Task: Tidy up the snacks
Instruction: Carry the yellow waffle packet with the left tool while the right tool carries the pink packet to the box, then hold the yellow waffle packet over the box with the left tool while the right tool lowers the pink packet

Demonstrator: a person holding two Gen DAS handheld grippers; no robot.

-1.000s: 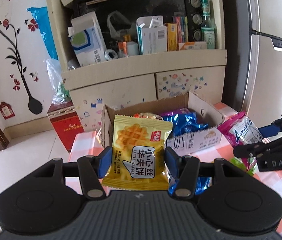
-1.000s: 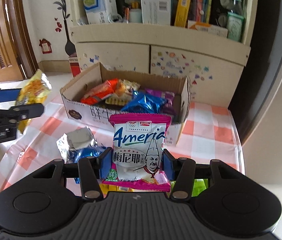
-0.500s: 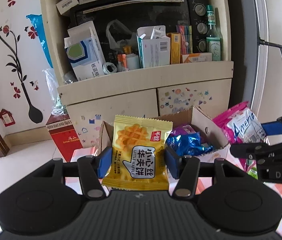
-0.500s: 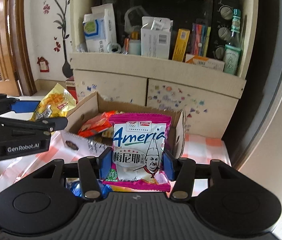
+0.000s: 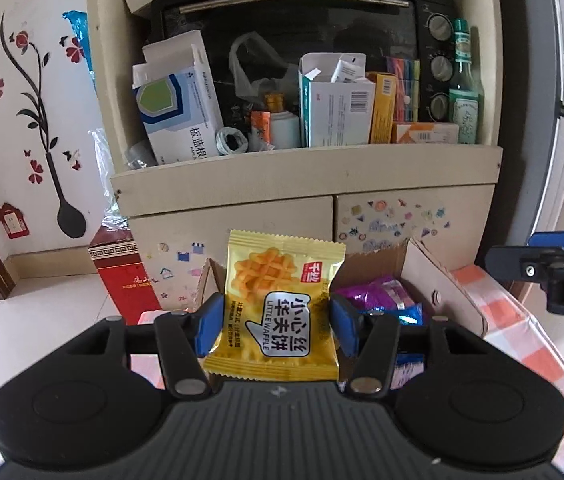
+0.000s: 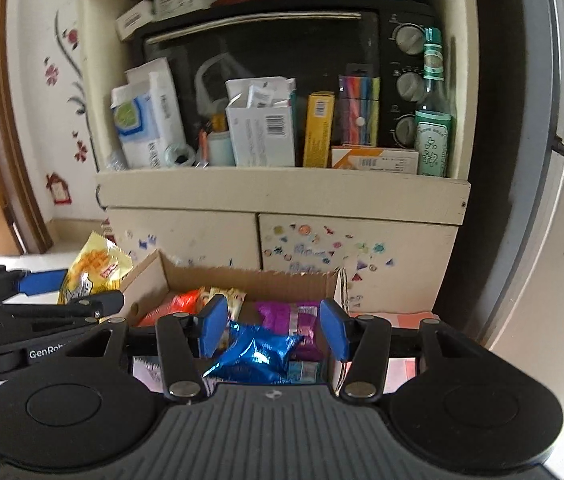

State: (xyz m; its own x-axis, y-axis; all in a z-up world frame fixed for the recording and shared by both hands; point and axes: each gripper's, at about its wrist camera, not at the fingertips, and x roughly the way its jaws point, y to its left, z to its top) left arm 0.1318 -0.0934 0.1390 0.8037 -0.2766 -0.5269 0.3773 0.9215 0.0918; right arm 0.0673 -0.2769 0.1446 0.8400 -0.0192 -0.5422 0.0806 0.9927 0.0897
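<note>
1. while my left gripper (image 5: pixel 278 322) hangs just in front of the cardboard box (image 5: pixel 441 276), its blue pads (image 5: pixel 212 322) are pressed against both side edges of the yellow waffle packet (image 5: pixel 280 304), which stands upright between them above the box's near left corner.
2. from the right wrist view i see that same waffle packet (image 6: pixel 96 266) just left of the cardboard box (image 6: pixel 250 276), outside its left wall, pinched in the left gripper (image 6: pixel 70 296).
3. my right gripper (image 6: pixel 274 334) has its jaws spread wide with nothing between them; it sits over the near side of the box, and its blue fingertips (image 6: pixel 214 330) frame the contents.
4. inside the box, seen between those fingertips, a blue foil packet (image 6: pixel 256 354) lies nearest me, a purple packet (image 6: pixel 293 318) lies behind and to its right, and an orange-red packet (image 6: pixel 176 306) sits toward the box's left wall.
5. in the left wrist view the purple packet (image 5: pixel 377 294) shows in the box's right part, and the right gripper (image 5: pixel 549 268) pokes in from beyond the box's right wall; i cannot tell its opening from this side.
6. the box rests on a red-and-white checked cloth (image 5: pixel 529 320), and behind the box stands a cream cabinet (image 5: pixel 305 176) with a black oven (image 5: pixel 293 40) on its shelf.
</note>
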